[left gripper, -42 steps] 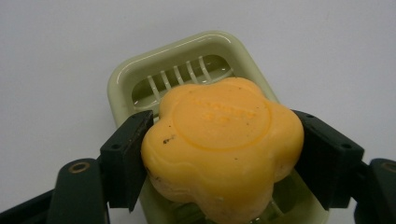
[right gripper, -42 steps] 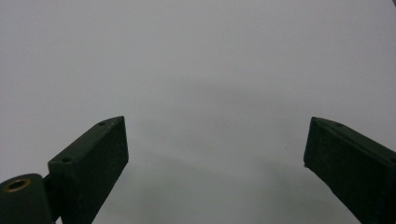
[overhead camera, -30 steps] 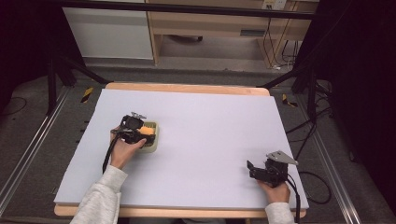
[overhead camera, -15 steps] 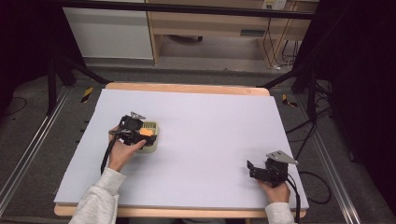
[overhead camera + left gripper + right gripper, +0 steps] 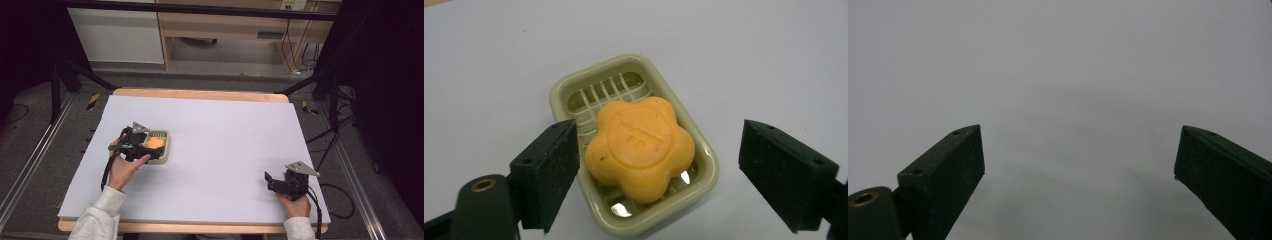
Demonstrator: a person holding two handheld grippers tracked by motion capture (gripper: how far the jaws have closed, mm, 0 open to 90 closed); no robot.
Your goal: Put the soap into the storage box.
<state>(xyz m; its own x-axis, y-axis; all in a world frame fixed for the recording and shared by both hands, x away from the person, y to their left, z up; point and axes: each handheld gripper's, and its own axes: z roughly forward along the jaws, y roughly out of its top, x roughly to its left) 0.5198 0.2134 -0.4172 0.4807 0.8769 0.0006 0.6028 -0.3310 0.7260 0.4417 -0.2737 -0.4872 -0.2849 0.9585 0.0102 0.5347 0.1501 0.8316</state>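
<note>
Black left gripper (image 5: 656, 165) wide open (holding nothing), over soap (image 5: 640, 148)

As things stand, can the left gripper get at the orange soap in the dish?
Probably yes. The left gripper sits right over the soap in the green dish, jaws wide apart after opening, nothing between them and the soap.
</note>
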